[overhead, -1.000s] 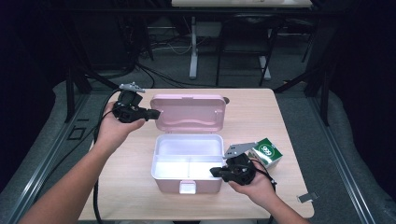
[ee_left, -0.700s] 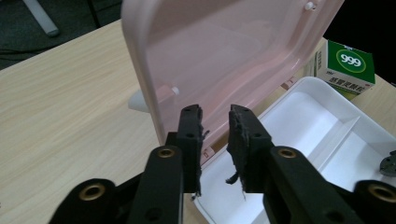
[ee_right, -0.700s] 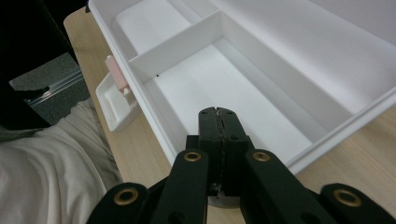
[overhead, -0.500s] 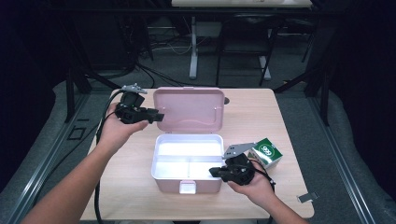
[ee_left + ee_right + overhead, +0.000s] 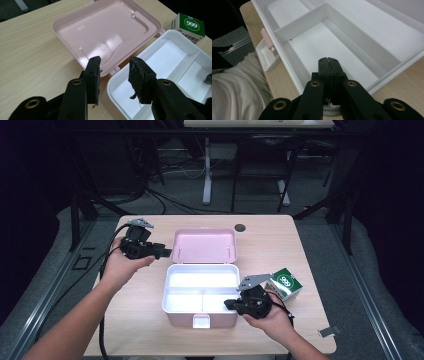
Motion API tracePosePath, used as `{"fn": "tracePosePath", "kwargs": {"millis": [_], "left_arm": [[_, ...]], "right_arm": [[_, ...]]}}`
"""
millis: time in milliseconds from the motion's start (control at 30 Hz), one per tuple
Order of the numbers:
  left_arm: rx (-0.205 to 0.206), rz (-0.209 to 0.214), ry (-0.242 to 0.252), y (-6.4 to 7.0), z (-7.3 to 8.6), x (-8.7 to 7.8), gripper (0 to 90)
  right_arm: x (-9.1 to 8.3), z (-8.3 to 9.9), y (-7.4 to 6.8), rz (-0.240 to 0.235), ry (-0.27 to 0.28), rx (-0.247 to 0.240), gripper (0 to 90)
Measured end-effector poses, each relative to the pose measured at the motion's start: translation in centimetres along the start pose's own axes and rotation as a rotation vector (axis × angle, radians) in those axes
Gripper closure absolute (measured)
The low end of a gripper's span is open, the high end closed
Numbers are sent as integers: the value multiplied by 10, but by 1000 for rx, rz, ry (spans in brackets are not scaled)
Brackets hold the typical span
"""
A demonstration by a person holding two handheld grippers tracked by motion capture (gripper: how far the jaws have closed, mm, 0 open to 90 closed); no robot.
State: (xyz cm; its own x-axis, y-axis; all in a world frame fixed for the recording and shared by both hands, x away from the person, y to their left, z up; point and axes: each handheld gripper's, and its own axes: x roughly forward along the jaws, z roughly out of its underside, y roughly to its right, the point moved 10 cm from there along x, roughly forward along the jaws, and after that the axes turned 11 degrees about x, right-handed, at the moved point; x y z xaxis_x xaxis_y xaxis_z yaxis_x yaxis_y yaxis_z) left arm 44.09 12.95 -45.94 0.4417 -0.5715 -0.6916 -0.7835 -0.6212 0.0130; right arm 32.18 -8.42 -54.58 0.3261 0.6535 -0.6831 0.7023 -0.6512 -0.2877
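My right gripper [image 5: 231, 304] sits at five o'clock, jaws pressed together and holding nothing, its tip over the front right compartment of the pink rectangular plastic box with white tray [image 5: 200, 292]. The box lies at table centre, long axis running nine to three, latch facing six. Just right of it at four o'clock stands a small green-and-white carton [image 5: 284, 283]. Farther off, the pink lid [image 5: 204, 245] lies open toward twelve. At ten o'clock my left gripper [image 5: 165, 252] has its jaws apart, empty, beside the lid's left edge.

The box [image 5: 200, 295] sits mid-table [image 5: 310, 245], its lid [image 5: 204, 246] lying open behind, a carton [image 5: 284, 284] just right
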Motion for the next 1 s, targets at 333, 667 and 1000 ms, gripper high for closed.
{"fn": "tracePosePath", "kwargs": {"millis": [333,667,1000], "left_arm": [[59,17,-2,16,-1,0,609],[274,53,-81,46,-12,-1,638],[477,80,-217,69,-16,7,686]], "right_arm": [[0,-1,0,-2,4,5,900],[0,-1,0,-3,5,8,895],[0,-2,0,-10,8,14,841]]}}
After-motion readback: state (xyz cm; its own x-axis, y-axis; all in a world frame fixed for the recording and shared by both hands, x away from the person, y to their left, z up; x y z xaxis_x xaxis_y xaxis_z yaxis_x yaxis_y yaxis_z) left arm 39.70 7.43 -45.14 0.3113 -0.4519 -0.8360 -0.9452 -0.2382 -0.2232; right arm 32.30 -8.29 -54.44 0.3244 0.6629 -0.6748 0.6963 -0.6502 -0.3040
